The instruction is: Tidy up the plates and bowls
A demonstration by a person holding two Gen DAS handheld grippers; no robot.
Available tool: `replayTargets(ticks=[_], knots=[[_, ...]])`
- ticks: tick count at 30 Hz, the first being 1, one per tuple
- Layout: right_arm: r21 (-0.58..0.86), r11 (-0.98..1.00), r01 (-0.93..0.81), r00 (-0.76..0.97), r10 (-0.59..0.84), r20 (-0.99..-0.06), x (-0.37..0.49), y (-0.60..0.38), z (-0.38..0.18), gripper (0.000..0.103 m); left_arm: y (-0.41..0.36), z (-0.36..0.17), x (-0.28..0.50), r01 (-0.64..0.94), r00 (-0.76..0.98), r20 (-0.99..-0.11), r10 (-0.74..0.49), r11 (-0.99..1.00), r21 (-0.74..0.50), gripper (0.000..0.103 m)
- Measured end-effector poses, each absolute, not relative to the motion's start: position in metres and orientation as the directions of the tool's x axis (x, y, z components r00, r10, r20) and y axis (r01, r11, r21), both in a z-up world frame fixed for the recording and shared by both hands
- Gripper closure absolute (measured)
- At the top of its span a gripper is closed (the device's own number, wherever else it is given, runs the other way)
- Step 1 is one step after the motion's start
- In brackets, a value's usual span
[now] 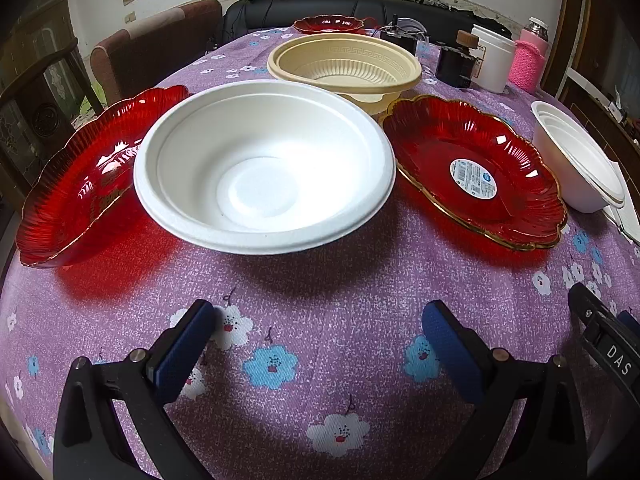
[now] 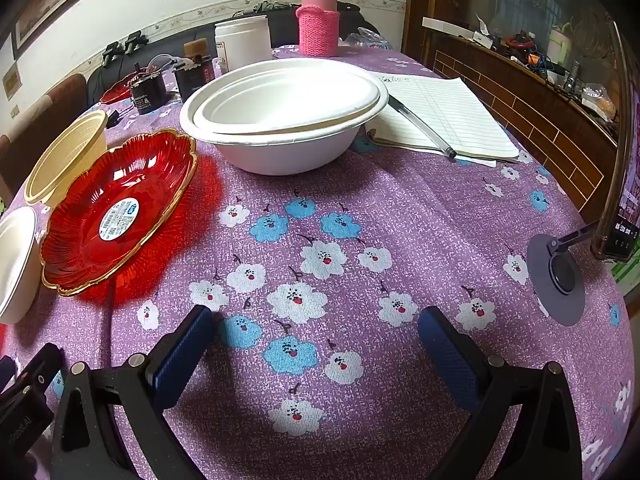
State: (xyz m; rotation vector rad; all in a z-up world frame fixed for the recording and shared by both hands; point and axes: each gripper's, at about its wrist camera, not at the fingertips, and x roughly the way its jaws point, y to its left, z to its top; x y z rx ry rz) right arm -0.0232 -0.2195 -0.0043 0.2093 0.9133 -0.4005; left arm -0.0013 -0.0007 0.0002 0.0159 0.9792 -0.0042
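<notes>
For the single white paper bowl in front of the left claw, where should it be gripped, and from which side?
Grip the near rim of the white paper bowl, coming from the front, one pad inside and one outside. The flat lip faces the open left claw, and red scalloped plastic plates crowd both sides.

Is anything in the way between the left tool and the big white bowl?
No, nothing visible. Only bare flowered tablecloth lies between the open left tool and the big white bowl. The red plates sit off to either side of it.
</notes>
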Motion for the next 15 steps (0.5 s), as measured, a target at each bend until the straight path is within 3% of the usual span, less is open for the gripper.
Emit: replayTargets(ticks=[15], knots=[[0.007,0.906,0.422,0.544,-0.247,-0.802,-0.0233,-0.2195,-0.0043,0.001,-0.0026,0.0001,-0.0001,0.01,0.559,-0.829,0.004,1.0,0.011,0.0]])
